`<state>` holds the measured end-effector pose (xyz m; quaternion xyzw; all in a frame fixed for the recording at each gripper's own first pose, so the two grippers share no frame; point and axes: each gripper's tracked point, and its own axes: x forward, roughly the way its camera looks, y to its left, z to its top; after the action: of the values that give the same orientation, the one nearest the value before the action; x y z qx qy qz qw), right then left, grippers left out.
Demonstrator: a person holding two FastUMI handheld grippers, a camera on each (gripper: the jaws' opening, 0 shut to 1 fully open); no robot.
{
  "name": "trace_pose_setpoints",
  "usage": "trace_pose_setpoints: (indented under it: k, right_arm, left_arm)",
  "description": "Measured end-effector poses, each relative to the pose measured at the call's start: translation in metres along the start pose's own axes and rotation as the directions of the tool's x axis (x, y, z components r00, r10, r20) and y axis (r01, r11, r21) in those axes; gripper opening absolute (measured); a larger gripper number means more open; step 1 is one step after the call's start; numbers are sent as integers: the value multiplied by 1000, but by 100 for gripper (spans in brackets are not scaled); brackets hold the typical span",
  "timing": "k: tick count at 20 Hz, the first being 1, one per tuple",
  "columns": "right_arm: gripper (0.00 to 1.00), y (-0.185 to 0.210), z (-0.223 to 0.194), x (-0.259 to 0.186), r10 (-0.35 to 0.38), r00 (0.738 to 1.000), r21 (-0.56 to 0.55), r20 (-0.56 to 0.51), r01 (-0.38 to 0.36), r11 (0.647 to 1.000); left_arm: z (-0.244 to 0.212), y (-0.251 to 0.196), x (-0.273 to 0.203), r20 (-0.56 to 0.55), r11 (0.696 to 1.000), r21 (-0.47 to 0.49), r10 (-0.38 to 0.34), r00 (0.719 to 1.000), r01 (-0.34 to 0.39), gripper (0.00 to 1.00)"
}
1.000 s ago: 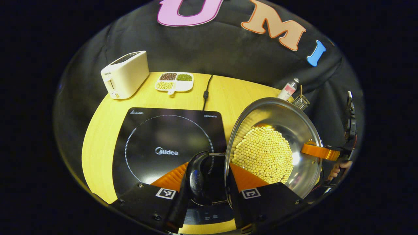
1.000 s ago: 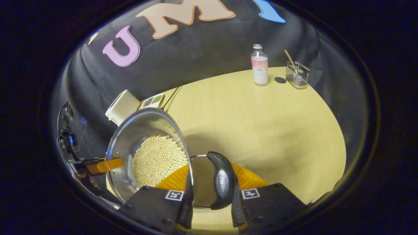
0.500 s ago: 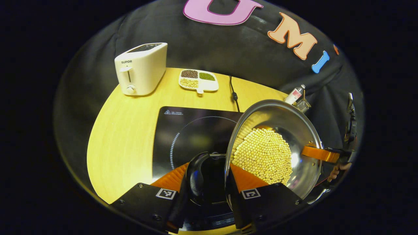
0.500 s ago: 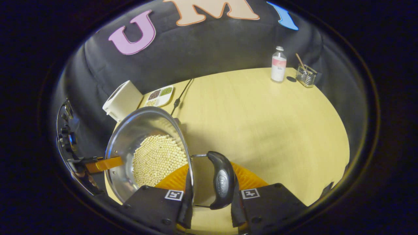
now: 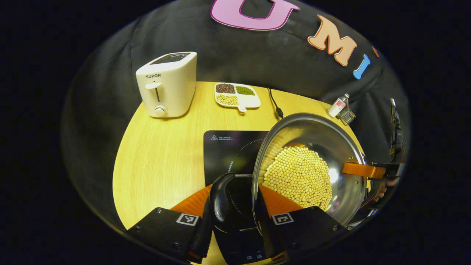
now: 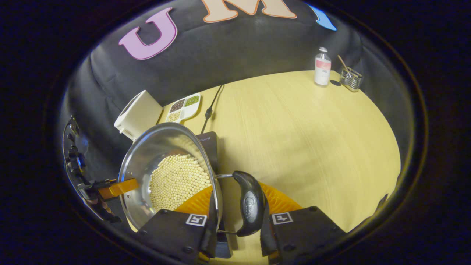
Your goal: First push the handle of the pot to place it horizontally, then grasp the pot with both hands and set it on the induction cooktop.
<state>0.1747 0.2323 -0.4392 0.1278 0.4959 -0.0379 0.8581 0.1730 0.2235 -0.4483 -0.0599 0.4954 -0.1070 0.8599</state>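
A steel pot (image 5: pixel 312 132) holding yellow beans (image 5: pixel 298 175) hangs between both grippers, over the right part of the black induction cooktop (image 5: pixel 226 147). My left gripper (image 5: pixel 233 221) is shut on the pot's black side handle (image 5: pixel 220 197), with the rim just inside its fingers. The right gripper (image 5: pixel 368 171) grips the far handle there. In the right gripper view, my right gripper (image 6: pixel 238 230) is shut on the opposite black handle (image 6: pixel 250 206). The pot (image 6: pixel 154 147) lies to its left with the left gripper (image 6: pixel 114 187) beyond it. A corner of the cooktop (image 6: pixel 209 141) shows under the pot.
A white toaster (image 5: pixel 167 84), a divided dish of beans (image 5: pixel 237 95) and the cooktop's cord (image 5: pixel 275 105) stand at the table's back. A bottle (image 6: pixel 322 67) and a wire holder (image 6: pixel 350 78) sit at the far right corner. Bare wooden table (image 6: pixel 294 129) stretches right of the pot.
Both grippers have carried the pot across the table toward the cooktop. The cooktop now lies under the pot, and its corner has come into the right gripper view.
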Motion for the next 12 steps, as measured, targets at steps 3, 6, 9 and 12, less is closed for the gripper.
trace_pose_setpoints:
  k: [3,6,9,12]
  right_arm:
    - [43,11,0,10,0,1000,13,3,0,1000]
    - [44,23,-4,19,13,1000,35,-12,-12,999]
    - [48,27,-4,23,-3,1000,29,-1,4,1000]
    - [58,25,-4,24,-38,999,10,5,38,999]
  left_arm:
    - [8,12,2,14,999,28,26,1000,-26,58]
    - [17,28,2,33,995,79,59,998,-61,60]
    - [21,35,2,44,992,90,89,995,-93,63]
    - [30,38,0,66,984,91,145,987,-151,70]
